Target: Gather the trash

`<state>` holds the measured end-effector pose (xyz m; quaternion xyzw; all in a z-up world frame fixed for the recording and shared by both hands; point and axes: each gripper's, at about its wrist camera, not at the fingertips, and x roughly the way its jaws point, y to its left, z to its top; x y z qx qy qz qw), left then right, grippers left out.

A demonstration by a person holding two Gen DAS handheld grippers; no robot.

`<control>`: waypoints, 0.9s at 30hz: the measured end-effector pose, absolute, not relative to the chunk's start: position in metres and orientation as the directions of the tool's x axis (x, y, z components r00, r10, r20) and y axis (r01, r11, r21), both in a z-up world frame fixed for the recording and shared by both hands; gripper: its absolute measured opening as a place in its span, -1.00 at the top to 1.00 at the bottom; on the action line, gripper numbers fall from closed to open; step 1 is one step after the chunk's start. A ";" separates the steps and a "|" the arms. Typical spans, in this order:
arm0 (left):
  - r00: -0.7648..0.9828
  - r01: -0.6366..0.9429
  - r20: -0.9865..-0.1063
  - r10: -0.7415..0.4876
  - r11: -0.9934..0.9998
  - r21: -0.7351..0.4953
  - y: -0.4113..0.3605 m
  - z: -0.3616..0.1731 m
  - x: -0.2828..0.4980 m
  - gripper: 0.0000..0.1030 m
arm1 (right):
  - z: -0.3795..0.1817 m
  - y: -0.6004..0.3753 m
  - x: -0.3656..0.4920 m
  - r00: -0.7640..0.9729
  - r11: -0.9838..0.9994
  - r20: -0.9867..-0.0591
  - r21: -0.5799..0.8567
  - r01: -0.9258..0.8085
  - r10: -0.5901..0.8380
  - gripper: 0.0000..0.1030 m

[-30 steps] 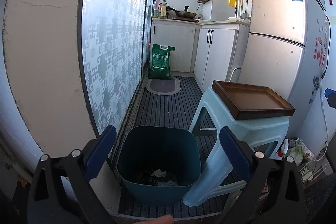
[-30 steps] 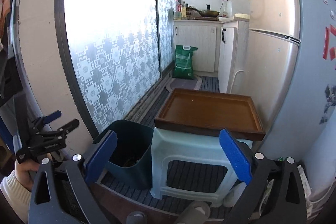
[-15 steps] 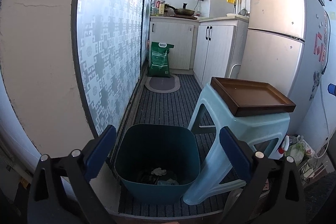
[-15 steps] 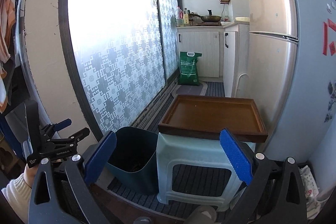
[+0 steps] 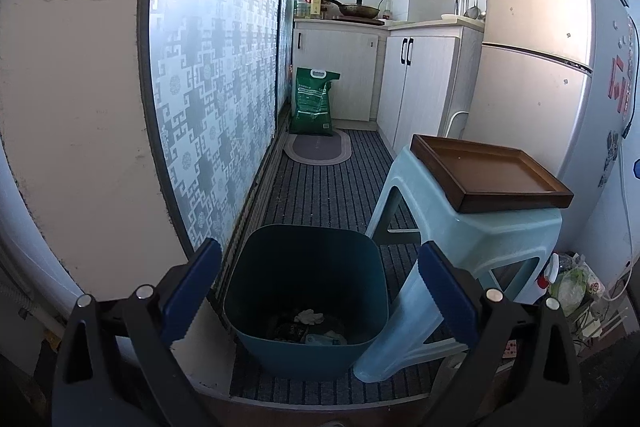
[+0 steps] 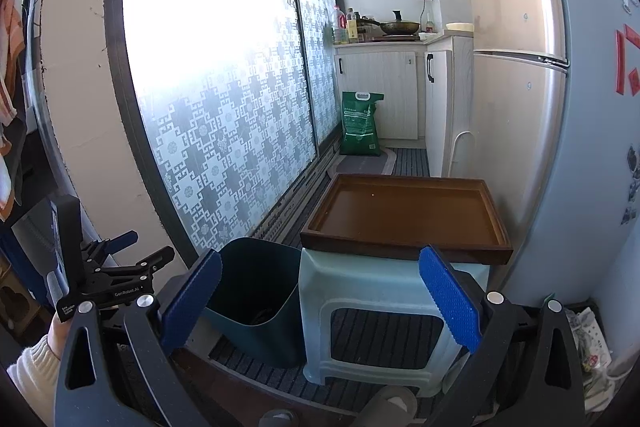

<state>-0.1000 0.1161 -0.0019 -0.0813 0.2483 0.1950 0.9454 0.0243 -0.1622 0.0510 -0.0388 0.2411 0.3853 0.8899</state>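
Note:
A dark teal trash bin [image 5: 306, 291] stands on the floor beside a pale blue plastic stool [image 5: 472, 251]. Crumpled white paper and other scraps [image 5: 309, 317] lie at the bin's bottom. My left gripper [image 5: 320, 291] hangs open above and in front of the bin, nothing between its blue pads. My right gripper [image 6: 320, 299] is open too, held before the stool [image 6: 380, 311], with the bin [image 6: 256, 299] to its left. A brown wooden tray [image 6: 404, 215] rests bare on the stool. The left gripper [image 6: 116, 267] shows at the left of the right wrist view, held by a hand in a white sleeve.
A frosted patterned sliding door [image 5: 216, 87] runs along the left. A fridge [image 5: 532, 75] stands right of the stool. White cabinets [image 5: 416, 87], a green sack [image 5: 314, 103] and an oval mat [image 5: 318, 147] lie further back. Bags and clutter [image 5: 572, 283] sit by the fridge foot.
Both grippers have drawn back and risen slightly, so the bin and stool look a little lower and farther. Neither gripper changed its opening.

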 end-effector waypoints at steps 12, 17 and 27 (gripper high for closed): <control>0.800 -0.413 -0.500 0.333 0.909 -0.056 0.116 -0.002 -0.100 -0.94 | 0.051 -0.162 0.025 0.586 0.699 -0.462 0.112 -0.706 0.666 -0.94; 0.800 -0.415 -0.498 0.333 0.908 -0.059 0.116 -0.001 -0.100 -0.94 | 0.051 -0.163 0.025 0.586 0.699 -0.462 0.112 -0.706 0.666 -0.94; 0.800 -0.415 -0.502 0.329 0.907 -0.067 0.115 0.000 -0.100 -0.94 | 0.051 -0.162 0.025 0.586 0.699 -0.462 0.111 -0.706 0.665 -0.94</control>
